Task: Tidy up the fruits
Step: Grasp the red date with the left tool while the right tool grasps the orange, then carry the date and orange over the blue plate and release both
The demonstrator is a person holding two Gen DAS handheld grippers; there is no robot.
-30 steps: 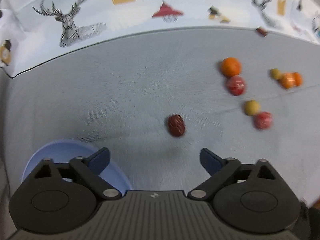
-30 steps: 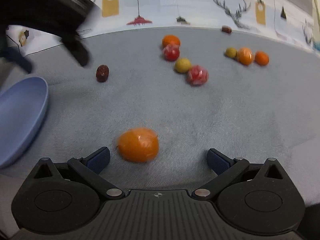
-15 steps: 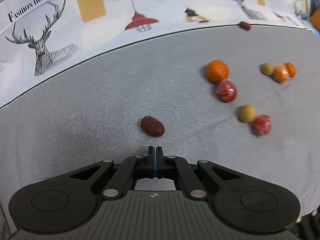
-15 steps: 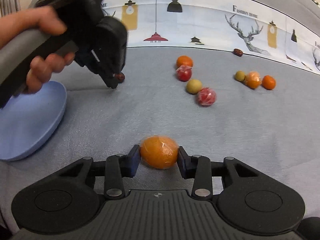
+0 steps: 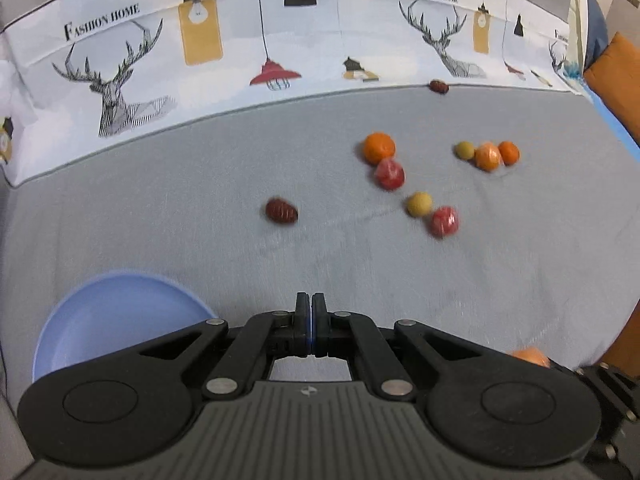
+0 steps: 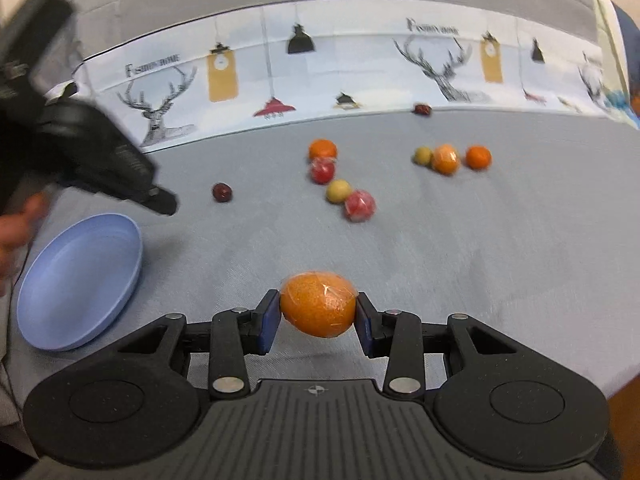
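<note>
My right gripper is shut on a plastic-wrapped orange, held just above the grey cloth. My left gripper is shut with nothing between its pads; it also shows at the left of the right wrist view, above the blue plate. A dark red date lies on the cloth beyond the left gripper. Farther right lie an orange, two red wrapped fruits and a yellow fruit.
A trio of small fruits sits at the far right, and another date lies by the printed backdrop. A hand holds the left gripper. An orange cushion stands at the right edge.
Both grippers shut: the left on nothing, missing the date, and the right on the wrapped orange. Both then rose and pulled back; the blue plate came back into the left wrist view.
</note>
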